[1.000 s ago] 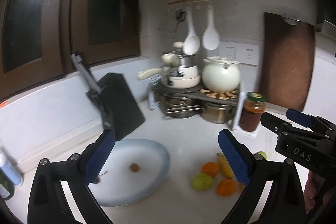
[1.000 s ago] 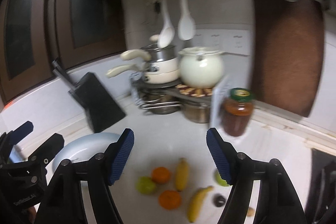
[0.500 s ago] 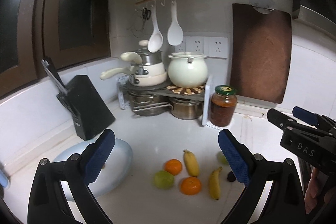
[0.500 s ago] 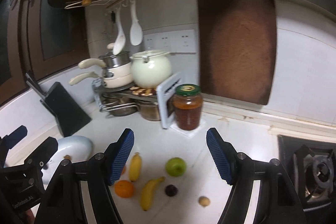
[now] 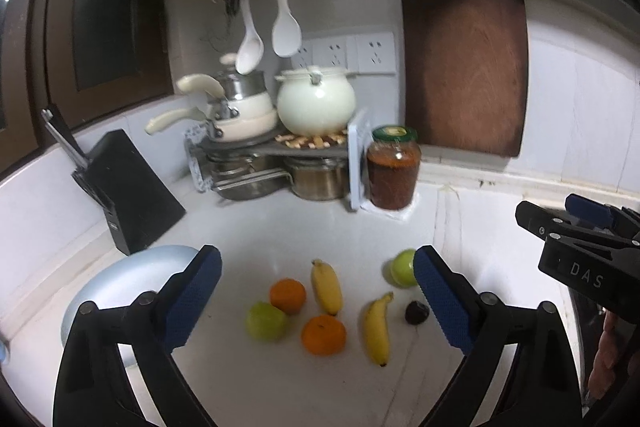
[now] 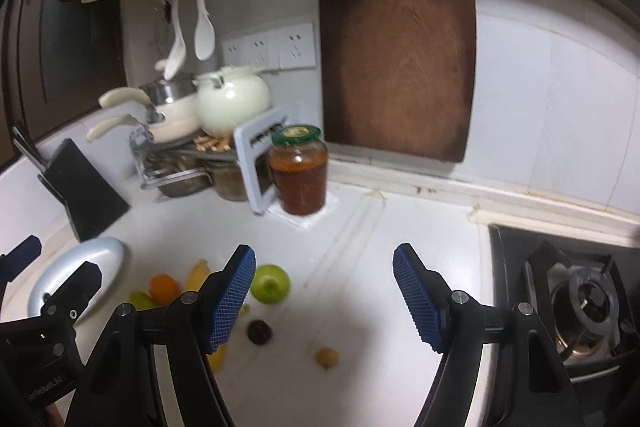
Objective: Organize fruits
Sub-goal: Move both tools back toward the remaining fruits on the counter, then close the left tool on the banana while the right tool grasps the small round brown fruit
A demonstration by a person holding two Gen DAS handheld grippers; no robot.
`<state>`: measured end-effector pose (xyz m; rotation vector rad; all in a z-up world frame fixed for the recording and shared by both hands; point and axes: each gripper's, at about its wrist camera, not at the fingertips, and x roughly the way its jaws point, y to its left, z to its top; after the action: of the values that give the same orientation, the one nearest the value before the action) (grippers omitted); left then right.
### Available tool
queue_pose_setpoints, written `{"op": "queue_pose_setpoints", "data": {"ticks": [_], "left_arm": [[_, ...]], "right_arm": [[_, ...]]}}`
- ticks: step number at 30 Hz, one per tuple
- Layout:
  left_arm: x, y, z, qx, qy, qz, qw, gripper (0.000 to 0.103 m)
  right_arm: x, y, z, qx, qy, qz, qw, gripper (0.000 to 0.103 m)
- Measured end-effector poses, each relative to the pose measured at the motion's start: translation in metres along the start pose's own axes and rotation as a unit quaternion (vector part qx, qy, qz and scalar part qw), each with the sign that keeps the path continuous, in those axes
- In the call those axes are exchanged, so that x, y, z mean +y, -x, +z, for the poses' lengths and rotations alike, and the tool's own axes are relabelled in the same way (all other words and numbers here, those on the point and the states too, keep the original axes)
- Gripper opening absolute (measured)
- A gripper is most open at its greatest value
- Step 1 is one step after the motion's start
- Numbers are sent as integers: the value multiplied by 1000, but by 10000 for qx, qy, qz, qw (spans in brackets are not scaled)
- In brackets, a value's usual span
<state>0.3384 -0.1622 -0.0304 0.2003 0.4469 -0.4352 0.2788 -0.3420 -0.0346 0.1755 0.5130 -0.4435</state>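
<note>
The white countertop (image 5: 280, 227) fills a kitchen corner, with a pot rack behind and a gas hob (image 6: 576, 299) to the right. A pale blue plate (image 5: 132, 275) lies at the left, loose fruit beside it. The left gripper (image 5: 316, 299) hangs wide and empty over the oranges and bananas, nearer the plate. The right gripper (image 6: 324, 299), also wide and empty, hangs over bare counter; the green apple (image 6: 271, 283) sits beside its left finger. The nearer banana (image 5: 378, 327) lies lengthwise, pointing away.

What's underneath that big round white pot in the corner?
The white pot sits on a woven trivet atop a metal rack. Steel pots sit on the level below; their contents are hidden.
</note>
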Motion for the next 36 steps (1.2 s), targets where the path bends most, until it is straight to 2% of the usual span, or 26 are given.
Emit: {"op": "queue_pose_setpoints", "data": {"ticks": [10,12,22,27,36], "left_arm": [[-21,-29,-24,492,-159,-173,9985,92],[-24,-35,-30,636,-178,-229,9976,88],[-36,-68,-54,1189,-209,-467,9916,81],[-40,-85,-60,1373,-233,-546,9887,72],[-48,-111,-71,1687,-252,-636,9833,59]], "right_arm": [[-16,-23,-35,543,-51,-63,9985,72],[-18,-28,-41,640,-57,-56,9979,72],[-23,-53,-67,1103,-51,20,9939,71],[-22,-66,-76,1300,-15,118,9914,69],[-22,-83,-86,1553,-33,255,9875,60]]}}
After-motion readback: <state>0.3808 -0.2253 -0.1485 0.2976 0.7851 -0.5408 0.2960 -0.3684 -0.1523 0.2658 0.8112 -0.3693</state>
